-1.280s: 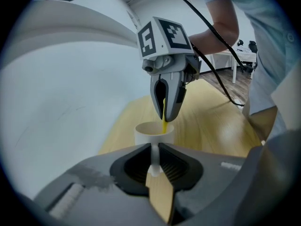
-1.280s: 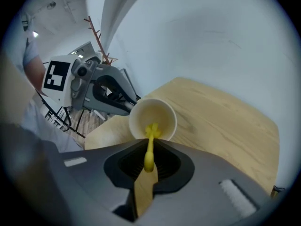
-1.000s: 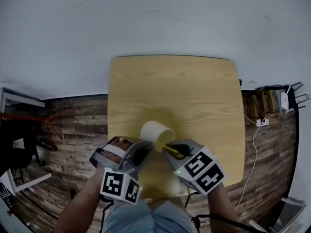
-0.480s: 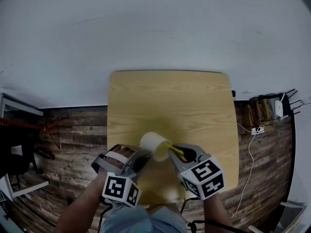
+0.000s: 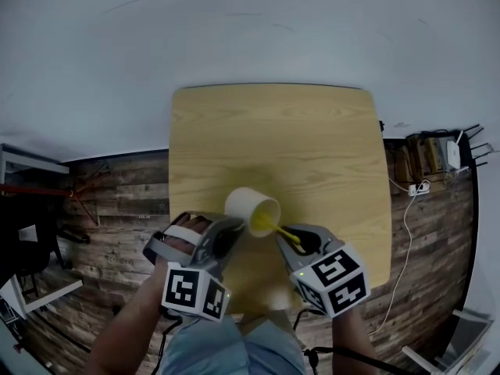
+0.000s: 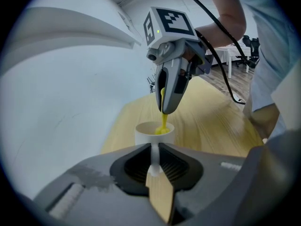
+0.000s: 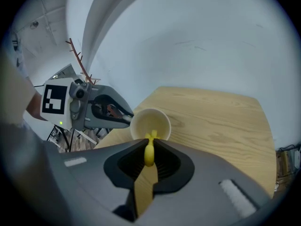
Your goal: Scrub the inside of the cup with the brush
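Two grippers meet at one cup over a light wooden table [image 5: 312, 147]. The left gripper [image 6: 154, 166] has its jaws closed on the thin white handle of the cup [image 5: 251, 207], which stands upright between the dark ribbed pads; the jaws stay partly apart, held there by the handle. The right gripper [image 7: 149, 157] is clamped on the yellow handle of the brush [image 5: 273, 229], which runs out of its jaws and down into the mouth of the cup. In the left gripper view the yellow head of the brush sits inside the rim, against the inner wall. The cup is cream-white and tilted, its opening turned toward the right gripper and toward the person. It sits over the near part of the table, between the two grippers. Whether its base touches the wood I cannot tell. Both grippers slope downward toward the cup from the near edge of the table. The marker cube of each lies behind it, closest to the person. Outward from there, most of the tabletop is bare wood grain. Dark plank floor [image 5: 117, 209] shows on both sides of the table, with a white cable [image 5: 406, 241] trailing across it on the right. A pale wall [image 5: 250, 30] fills the far side.
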`<state>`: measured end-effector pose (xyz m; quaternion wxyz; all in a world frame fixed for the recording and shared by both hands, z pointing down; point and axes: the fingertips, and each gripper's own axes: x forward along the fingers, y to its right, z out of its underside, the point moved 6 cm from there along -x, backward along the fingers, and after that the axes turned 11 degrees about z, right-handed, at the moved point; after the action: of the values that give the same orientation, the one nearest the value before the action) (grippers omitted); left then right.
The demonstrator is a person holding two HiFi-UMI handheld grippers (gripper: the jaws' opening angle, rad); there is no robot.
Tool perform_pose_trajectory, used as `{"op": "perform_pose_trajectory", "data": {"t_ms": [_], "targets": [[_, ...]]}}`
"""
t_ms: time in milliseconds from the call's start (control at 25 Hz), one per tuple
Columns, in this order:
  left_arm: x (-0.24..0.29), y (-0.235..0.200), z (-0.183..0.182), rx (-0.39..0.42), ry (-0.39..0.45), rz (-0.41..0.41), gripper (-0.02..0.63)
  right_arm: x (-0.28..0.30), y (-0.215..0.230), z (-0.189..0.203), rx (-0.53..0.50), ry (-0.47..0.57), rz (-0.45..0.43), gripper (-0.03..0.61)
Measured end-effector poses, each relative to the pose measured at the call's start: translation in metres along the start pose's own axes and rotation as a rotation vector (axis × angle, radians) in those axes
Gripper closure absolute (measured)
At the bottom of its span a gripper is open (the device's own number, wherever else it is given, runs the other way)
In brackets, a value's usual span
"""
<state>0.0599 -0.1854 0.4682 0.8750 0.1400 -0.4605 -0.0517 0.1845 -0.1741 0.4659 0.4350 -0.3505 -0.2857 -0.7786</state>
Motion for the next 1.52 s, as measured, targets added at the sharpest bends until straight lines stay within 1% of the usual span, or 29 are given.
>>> {"op": "perform_pose_trajectory", "data": {"t_ms": [160,280,440,520,640,800,960,1040,1120,1240,1360,1440,1520], "targets": [[0.003,0.005,-0.002,0.033,-0.015,0.006,0.538,-0.004,-0.017,-0.005,0.01,0.032,-0.047,0.54],[0.004,0.006,0.0,0.058,-0.022,0.018,0.538,-0.006,-0.022,-0.016,-0.003,0.066,-0.047,0.54],[0.002,0.005,0.001,0.04,-0.018,0.028,0.538,-0.012,-0.011,-0.035,-0.042,0.093,-0.014,0.54],[0.001,0.006,0.001,0.032,-0.014,0.024,0.538,-0.015,0.0,-0.037,-0.046,0.098,0.005,0.54],[0.0,0.003,0.0,-0.001,0.004,0.016,0.538,-0.014,0.014,-0.031,-0.026,0.092,0.029,0.54],[0.0,0.002,0.004,-0.021,0.014,-0.004,0.538,-0.011,0.015,-0.012,-0.024,0.044,0.052,0.54],[-0.001,0.004,0.006,-0.053,0.023,-0.024,0.538,-0.013,0.007,0.002,0.031,0.019,0.029,0.54],[-0.002,0.005,0.009,-0.064,0.028,-0.034,0.538,-0.013,0.0,0.006,0.077,0.024,-0.003,0.54],[-0.002,0.005,0.009,-0.093,0.044,-0.036,0.538,-0.015,-0.004,0.007,0.131,0.039,-0.039,0.54],[-0.001,0.007,0.011,-0.117,0.072,-0.04,0.538,-0.019,-0.009,0.005,0.198,0.072,-0.08,0.54],[0.001,0.008,0.02,-0.177,0.121,-0.047,0.538,-0.027,-0.014,-0.002,0.246,0.121,-0.108,0.539],[0.002,0.008,0.031,-0.212,0.151,-0.057,0.538,-0.035,-0.017,-0.011,0.258,0.166,-0.114,0.54],[0.002,0.009,0.039,-0.249,0.183,-0.071,0.537,-0.043,-0.018,-0.02,0.251,0.212,-0.095,0.54]]}}
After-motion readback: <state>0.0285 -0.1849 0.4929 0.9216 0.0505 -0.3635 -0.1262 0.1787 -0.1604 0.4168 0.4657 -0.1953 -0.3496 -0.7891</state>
